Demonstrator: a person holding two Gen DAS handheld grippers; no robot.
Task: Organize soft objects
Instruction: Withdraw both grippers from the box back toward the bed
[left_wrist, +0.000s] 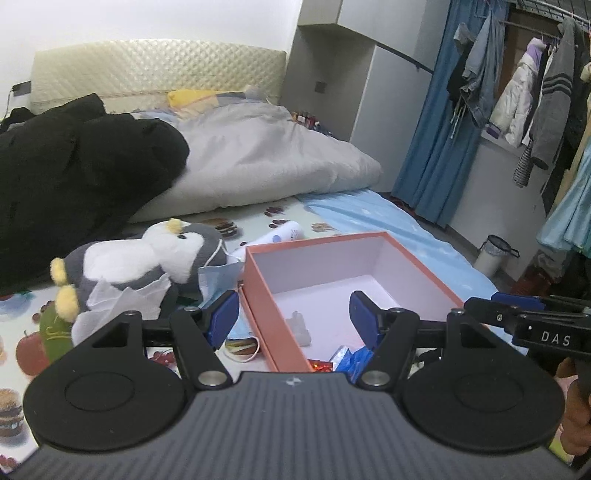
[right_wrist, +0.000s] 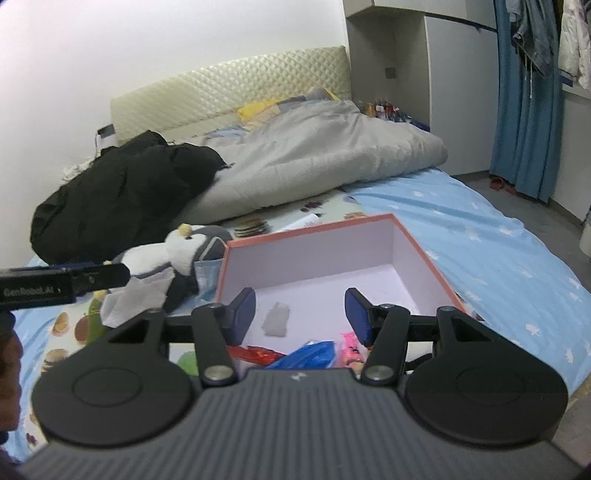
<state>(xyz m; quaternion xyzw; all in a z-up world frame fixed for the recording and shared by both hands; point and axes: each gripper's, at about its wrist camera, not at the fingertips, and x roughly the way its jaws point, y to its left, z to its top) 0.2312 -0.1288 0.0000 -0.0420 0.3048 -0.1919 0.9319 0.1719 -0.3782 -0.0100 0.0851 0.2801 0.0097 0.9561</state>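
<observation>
The plush penguin (left_wrist: 147, 266) lies on its back on the bed (left_wrist: 369, 214), just left of the open pink box (left_wrist: 417, 266), its long axis running left to right with the white-faced head toward the box and yellow feet away. The left gripper (left_wrist: 294, 315) and right gripper (right_wrist: 300, 310) both hover wide open and empty over the box. Only the right view shows the pink packet (right_wrist: 351, 345) among the wrappers; only the left shows the bin (left_wrist: 493, 254).
</observation>
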